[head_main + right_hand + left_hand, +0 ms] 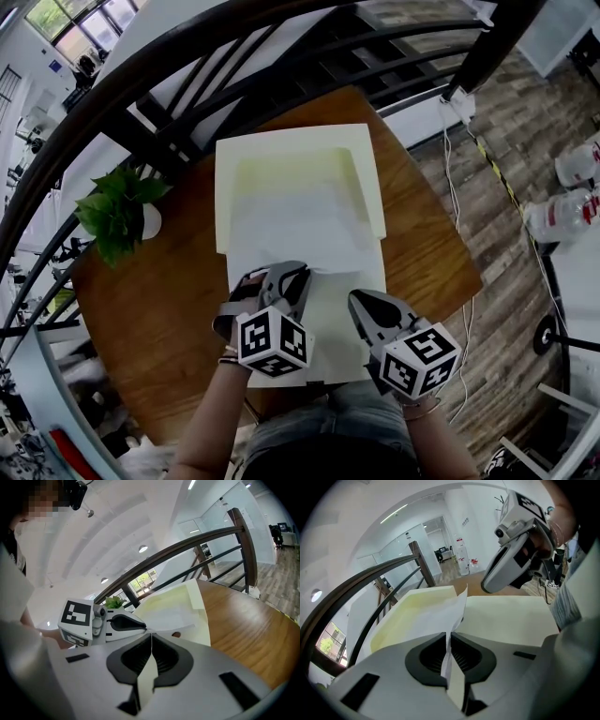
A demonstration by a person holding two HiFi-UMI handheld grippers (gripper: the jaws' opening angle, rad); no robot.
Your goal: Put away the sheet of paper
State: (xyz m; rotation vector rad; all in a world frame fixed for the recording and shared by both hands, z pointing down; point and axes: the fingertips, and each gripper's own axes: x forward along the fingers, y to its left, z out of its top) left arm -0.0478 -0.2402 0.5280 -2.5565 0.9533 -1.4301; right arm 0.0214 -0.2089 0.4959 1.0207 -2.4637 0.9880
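A white sheet of paper (300, 225) lies partly inside an open cream folder (361, 169) on the round wooden table (155, 309). My left gripper (281, 274) is shut on the sheet's near edge. In the left gripper view the sheet (457, 613) stands edge-on between the closed jaws of the left gripper (450, 641). My right gripper (363, 302) is shut on the folder's near cream flap (333, 328). The right gripper view shows that flap (146, 674) pinched in the right gripper (151, 641), with the left gripper (140, 628) just to its left.
A potted green plant (117, 211) stands at the table's left edge. A dark curved railing (187, 56) runs behind the table. Plastic bottles (562, 211) and a cable (450, 159) lie on the wooden floor to the right.
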